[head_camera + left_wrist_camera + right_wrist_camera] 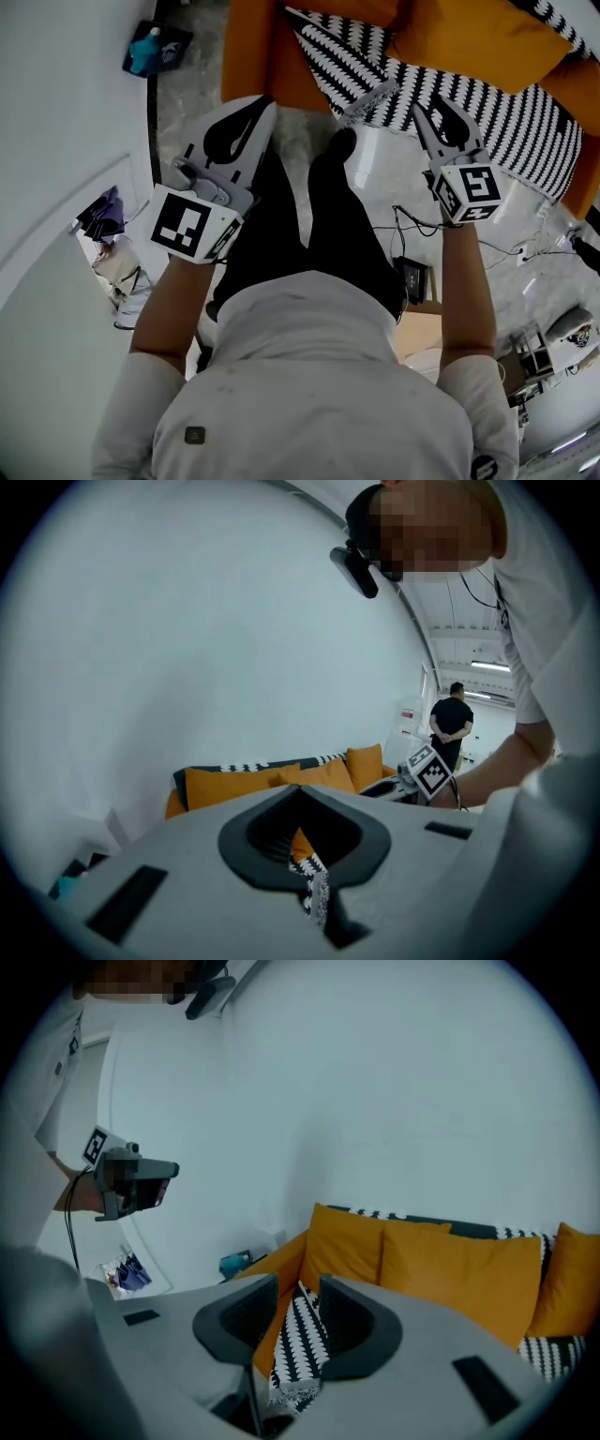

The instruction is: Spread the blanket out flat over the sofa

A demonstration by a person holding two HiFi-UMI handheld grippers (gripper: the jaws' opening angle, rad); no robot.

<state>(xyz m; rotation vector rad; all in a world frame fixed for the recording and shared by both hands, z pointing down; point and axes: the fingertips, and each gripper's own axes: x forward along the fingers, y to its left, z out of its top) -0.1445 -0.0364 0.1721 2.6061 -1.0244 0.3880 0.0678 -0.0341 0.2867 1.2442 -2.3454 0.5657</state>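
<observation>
A mock living-room corner in a lab-like hall: an orange fabric sofa [251,52] against a curved white wall [375,1082], with loose black cables [405,225] across the pale marbled floor [187,103].

The blanket [469,98] is matt woven cloth in black and white, with a frayed fringe along its edge. The sofa [248,56] and its cushions [450,1265] are covered in matt orange fabric with a fine texture. The floor [187,112] looks like pale marbled stone or tile with a slight gloss. The left gripper [300,791] and right gripper [298,1283] have smooth, matt grey plastic shells, and the fingers [352,1321] carry dark, ribbed, rubbery-looking pads. The wall [394,1082] is smooth matt white.
</observation>
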